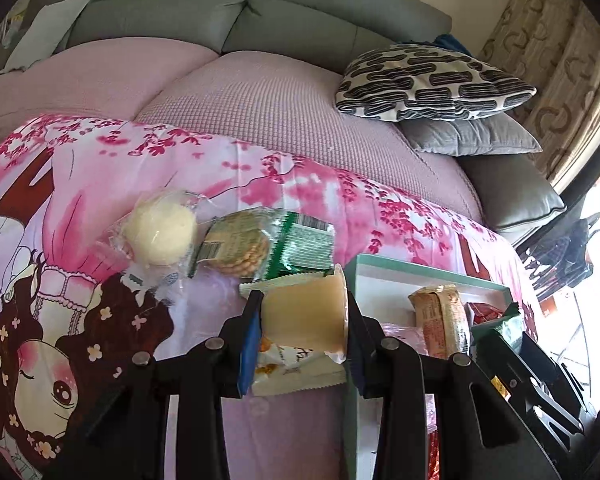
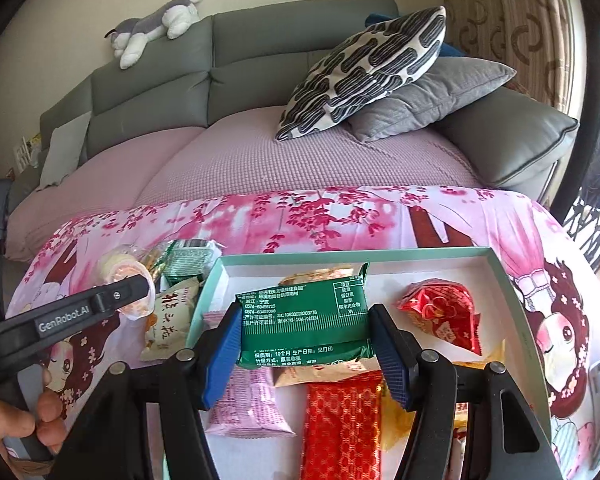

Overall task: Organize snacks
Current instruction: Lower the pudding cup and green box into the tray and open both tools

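Pink cherry-blossom cartoon cloth (image 2: 340, 216), mint-green rimmed white tray (image 2: 380, 254), green snack packet (image 2: 304, 316), black-and-white patterned pillow (image 1: 432, 84)

Spreading under everything: a worktop draped in a pink cartoon cloth (image 2: 340, 216). Lying directly on it at the left: a round pale bun in clear wrap (image 1: 160, 230), a green biscuit pack (image 1: 260, 244) just beside it, a white packet (image 2: 168, 320). Sitting toward the right: a teal-rimmed tray (image 2: 496, 264).
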A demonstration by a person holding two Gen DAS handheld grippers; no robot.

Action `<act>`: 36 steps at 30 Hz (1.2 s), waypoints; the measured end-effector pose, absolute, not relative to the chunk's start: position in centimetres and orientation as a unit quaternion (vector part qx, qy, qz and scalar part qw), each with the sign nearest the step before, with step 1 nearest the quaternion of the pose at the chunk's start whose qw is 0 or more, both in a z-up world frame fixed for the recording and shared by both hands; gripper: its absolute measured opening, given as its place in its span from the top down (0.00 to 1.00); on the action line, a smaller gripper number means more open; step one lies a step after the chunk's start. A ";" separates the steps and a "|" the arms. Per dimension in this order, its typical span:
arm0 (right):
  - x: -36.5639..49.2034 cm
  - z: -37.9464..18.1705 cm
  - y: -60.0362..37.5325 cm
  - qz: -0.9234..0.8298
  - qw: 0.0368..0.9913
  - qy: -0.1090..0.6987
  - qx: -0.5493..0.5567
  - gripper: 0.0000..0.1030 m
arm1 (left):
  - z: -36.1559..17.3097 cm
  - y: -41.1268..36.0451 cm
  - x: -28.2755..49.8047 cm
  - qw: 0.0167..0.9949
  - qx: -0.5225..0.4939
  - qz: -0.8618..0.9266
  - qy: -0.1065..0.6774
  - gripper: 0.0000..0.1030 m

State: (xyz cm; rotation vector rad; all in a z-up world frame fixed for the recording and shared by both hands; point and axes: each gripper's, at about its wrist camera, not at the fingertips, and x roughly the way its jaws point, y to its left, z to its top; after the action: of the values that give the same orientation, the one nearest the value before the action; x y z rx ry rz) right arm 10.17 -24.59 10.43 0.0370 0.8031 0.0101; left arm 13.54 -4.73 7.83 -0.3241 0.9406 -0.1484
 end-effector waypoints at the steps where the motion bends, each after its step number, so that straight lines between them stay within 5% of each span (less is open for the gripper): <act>1: 10.1 10.5 -25.2 -0.002 0.920 0.390 0.021 0.36 | 8.0 -5.3 13.5 0.876 -0.152 -0.079 0.450 0.62; 36: 13.0 7.5 -29.6 -0.050 0.921 0.384 0.032 0.34 | 5.0 -13.6 18.0 0.855 -0.072 -0.101 0.503 0.62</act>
State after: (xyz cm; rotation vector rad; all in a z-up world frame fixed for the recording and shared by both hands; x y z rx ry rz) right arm 12.95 -29.63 7.51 0.0657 0.7885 -0.1019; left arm 18.01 -13.61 5.00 -0.1518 1.0577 -0.2126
